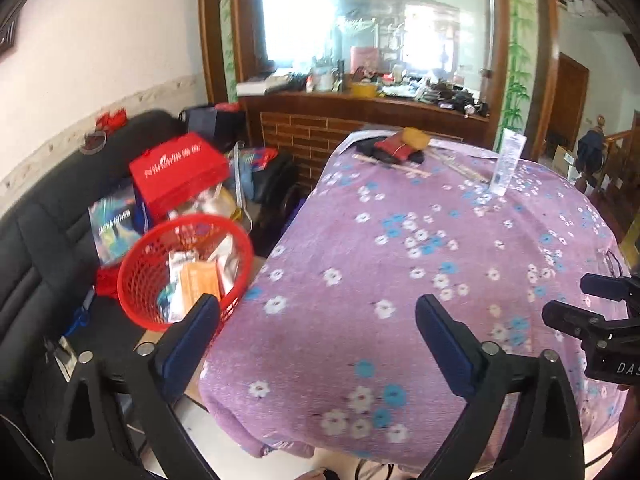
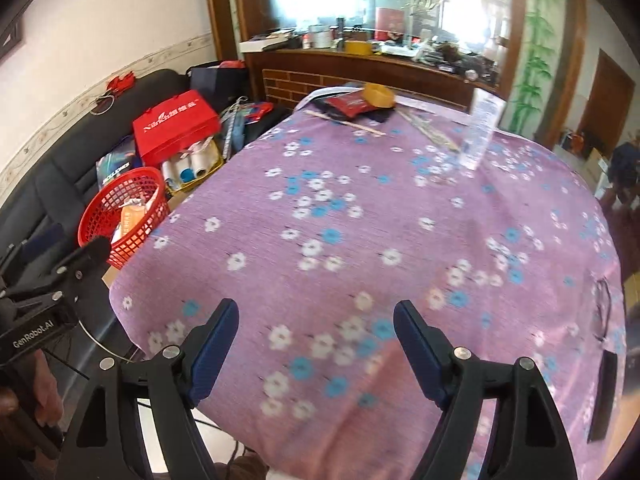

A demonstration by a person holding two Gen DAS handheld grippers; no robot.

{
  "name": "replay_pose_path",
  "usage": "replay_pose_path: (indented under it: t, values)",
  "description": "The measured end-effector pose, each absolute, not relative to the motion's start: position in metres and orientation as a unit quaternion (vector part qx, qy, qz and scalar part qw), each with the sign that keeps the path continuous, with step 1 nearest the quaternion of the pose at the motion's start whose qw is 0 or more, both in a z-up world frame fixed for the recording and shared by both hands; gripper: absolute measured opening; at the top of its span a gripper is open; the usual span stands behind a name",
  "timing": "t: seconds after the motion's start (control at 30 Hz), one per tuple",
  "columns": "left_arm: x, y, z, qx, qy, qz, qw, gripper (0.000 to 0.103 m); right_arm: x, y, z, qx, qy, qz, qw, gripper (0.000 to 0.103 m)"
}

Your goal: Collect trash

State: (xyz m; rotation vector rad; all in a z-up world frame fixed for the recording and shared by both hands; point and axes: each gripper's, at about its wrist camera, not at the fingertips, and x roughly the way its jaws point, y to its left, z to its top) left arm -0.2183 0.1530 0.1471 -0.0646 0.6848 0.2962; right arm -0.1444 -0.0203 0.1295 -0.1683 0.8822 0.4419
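Table: covered by a purple flowered cloth (image 1: 400,240), bare over its near half in both wrist views.
Left gripper (image 1: 318,320): jaws spread wide apart, nothing between them; it hangs over the near left edge of the table, its left finger in front of the basket's rim.
Right gripper (image 2: 316,332): jaws apart with nothing between them, over the near edge of the table.
Red basket (image 1: 136,272): a mesh bin standing off the table, just beside its left edge; cartons and wrappers (image 1: 196,276) lie inside it.
Clear tube (image 1: 506,164): stands upright, cap down, near the far right corner of the table.
Far-edge pile: a red pouch (image 1: 394,146) lies on dark cloth with a roll of brown tape (image 1: 416,136) touching it at the far edge.
Sticks: thin pale sticks (image 1: 392,164) lie flat in front of that pile; more run between the pile and the tube.
Sofa side: a black sofa (image 1: 48,216) left of the table carries a red gift bag (image 1: 180,172) and other bags behind the basket.
Glasses: a pair of spectacles (image 2: 602,304) lies at the right edge of the table, blurred.
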Motion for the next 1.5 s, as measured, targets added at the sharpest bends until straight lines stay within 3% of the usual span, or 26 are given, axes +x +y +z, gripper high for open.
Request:
replay_pose_path:
  t: [0.33, 0.83, 1.5]
  values:
    - [-0.237, 0.120, 0.165, -0.015, 0.317, 0.181, 0.931, 0.103, -0.165, -0.054, 0.149, -0.106, 0.388, 0.192, 0.895, 0.088]
    - [-0.268, 0.153, 0.160, -0.071, 0.329, 0.251, 0.908, 0.103, -0.192, -0.018, 0.150, -0.179, 0.352, 0.245, 0.885, 0.088]
    - [-0.266, 0.161, 0.156, -0.010, 0.331, 0.327, 0.885, 0.103, -0.181, 0.021, 0.133, -0.215, 0.355, 0.276, 0.867, 0.089]
